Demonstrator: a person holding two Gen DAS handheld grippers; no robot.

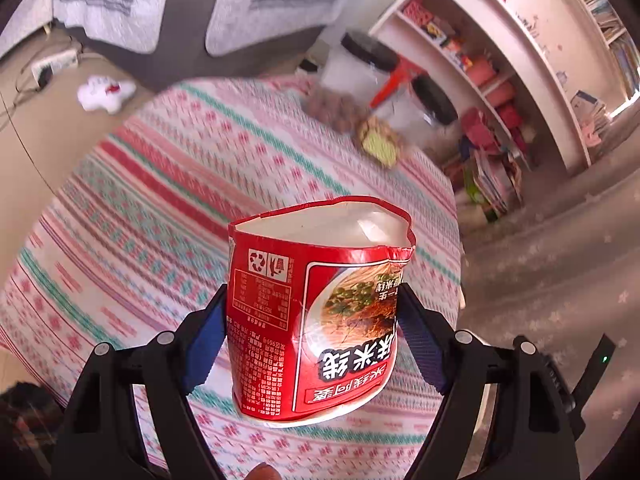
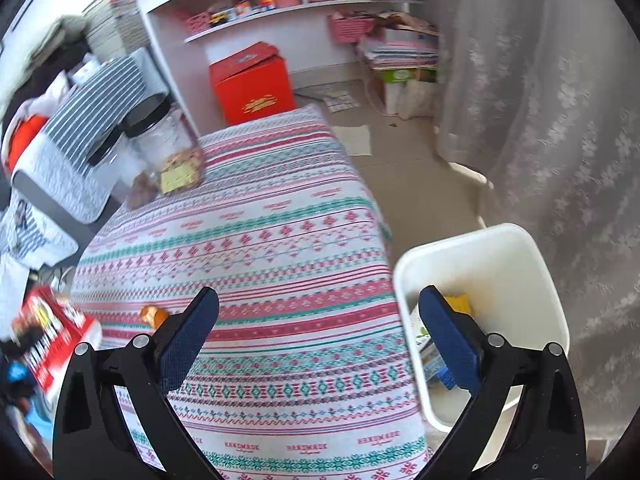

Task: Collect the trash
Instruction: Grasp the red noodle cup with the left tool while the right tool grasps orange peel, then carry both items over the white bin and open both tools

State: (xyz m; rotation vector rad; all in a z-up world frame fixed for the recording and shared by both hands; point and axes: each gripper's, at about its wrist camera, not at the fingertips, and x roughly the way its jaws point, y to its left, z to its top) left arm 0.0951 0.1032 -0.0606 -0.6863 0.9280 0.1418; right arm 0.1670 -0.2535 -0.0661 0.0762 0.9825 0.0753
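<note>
Left claw: I grip a crushed red noodle cup above the bench.
Right claw: spread wide, empty.
Bin: beside bench, already part-filled.
Left: orange scrap on bench.

Right hand-held gripper agape above tablecloth, beside bin.

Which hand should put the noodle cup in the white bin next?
Probably the left. The left gripper is already shut on the red noodle cup, lifted above the patterned tablecloth. The right gripper is open and empty, though it sits nearer the white bin.
</note>
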